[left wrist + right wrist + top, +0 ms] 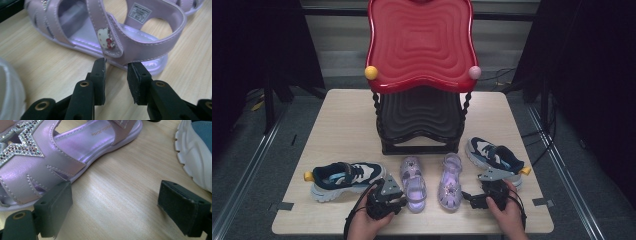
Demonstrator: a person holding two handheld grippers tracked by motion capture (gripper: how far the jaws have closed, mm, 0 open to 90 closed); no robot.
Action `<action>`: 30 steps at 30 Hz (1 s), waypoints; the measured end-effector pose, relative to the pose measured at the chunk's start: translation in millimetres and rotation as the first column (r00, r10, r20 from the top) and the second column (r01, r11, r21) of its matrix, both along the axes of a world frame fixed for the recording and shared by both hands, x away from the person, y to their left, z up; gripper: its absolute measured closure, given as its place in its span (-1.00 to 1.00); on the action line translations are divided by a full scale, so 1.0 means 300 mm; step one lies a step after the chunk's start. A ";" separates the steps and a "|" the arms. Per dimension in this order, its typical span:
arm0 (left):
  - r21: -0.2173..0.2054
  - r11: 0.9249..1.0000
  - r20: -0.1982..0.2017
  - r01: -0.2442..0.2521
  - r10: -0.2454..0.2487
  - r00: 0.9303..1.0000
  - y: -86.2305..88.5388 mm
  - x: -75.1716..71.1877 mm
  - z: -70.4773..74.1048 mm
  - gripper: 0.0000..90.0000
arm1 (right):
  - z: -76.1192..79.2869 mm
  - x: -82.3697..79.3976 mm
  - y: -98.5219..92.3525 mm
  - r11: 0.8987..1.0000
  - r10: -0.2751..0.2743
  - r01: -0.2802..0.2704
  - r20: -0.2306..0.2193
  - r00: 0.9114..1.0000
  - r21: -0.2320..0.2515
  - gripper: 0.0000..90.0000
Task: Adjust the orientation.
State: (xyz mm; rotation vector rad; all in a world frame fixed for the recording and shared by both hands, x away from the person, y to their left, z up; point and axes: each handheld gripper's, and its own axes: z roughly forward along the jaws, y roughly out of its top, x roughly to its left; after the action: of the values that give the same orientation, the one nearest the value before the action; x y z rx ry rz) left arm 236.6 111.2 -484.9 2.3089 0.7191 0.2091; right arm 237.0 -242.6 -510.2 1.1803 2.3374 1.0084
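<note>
Left gripper (116,65) narrowed on the left lilac sandal's (413,182) heel strap beside the sneaker (346,178), pads not yet clearly pinching; right gripper (115,205) wide beside its sandal (37,167); seat the strap deeper before lifting.

Your left gripper (116,65) sits low over the wooden table (50,65), jaws drawn close together, tips right at the heel strap of the lilac sandal (140,47), beside its small kitten charm (106,38).
</note>
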 end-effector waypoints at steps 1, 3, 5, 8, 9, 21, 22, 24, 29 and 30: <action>0.002 1.000 0.000 -0.006 0.006 1.000 0.004 0.001 0.002 0.51 | 0.000 0.000 0.000 1.000 -0.001 0.001 -0.002 1.000 0.001 -0.74; -0.002 1.000 -0.002 -0.012 0.012 1.000 0.018 0.006 0.005 0.53 | 0.000 0.000 0.000 1.000 -0.001 0.001 -0.002 1.000 0.001 -0.74; 0.016 0.999 0.007 -0.031 0.031 0.999 0.036 0.012 0.007 0.53 | 0.000 0.000 0.000 1.000 -0.001 0.001 -0.001 1.000 0.000 -0.74; 0.017 0.998 0.015 -0.055 0.055 0.998 0.066 0.023 0.011 0.58 | 0.000 0.000 0.000 1.000 0.000 0.000 -0.002 1.000 0.001 -0.74; 0.022 0.998 0.019 -0.065 0.065 0.998 0.074 0.027 0.013 0.60 | 0.000 0.000 0.000 1.000 0.000 0.000 -0.001 1.000 0.001 -0.74; 0.004 0.995 0.008 -0.098 0.098 0.995 0.119 0.061 0.004 0.66 | 0.000 0.000 0.000 1.000 0.000 0.000 -0.002 1.000 0.001 -0.74; 0.004 0.995 0.008 -0.098 0.098 0.995 0.119 0.061 0.004 0.66 | 0.000 0.000 0.000 1.000 0.000 0.000 -0.001 1.000 0.001 -0.74; 0.004 0.995 0.008 -0.097 0.097 0.995 0.122 0.065 0.006 0.66 | 0.000 0.000 0.000 1.000 0.000 0.000 -0.001 1.000 0.001 -0.74; -0.005 0.995 0.007 -0.098 0.098 0.995 0.123 0.064 0.003 0.62 | 0.000 0.000 0.000 1.000 0.000 0.000 -0.002 1.000 0.001 -0.74; 0.000 0.995 0.011 -0.096 0.096 0.995 0.123 0.063 0.003 0.56 | 0.000 0.000 0.000 1.000 0.000 0.000 -0.002 1.000 0.001 -0.74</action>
State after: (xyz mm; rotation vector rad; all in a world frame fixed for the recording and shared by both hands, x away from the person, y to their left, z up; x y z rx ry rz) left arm 255.4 148.1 -484.0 2.2743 0.8251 0.2661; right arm 237.1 -242.6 -510.1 1.1824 2.3381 1.0091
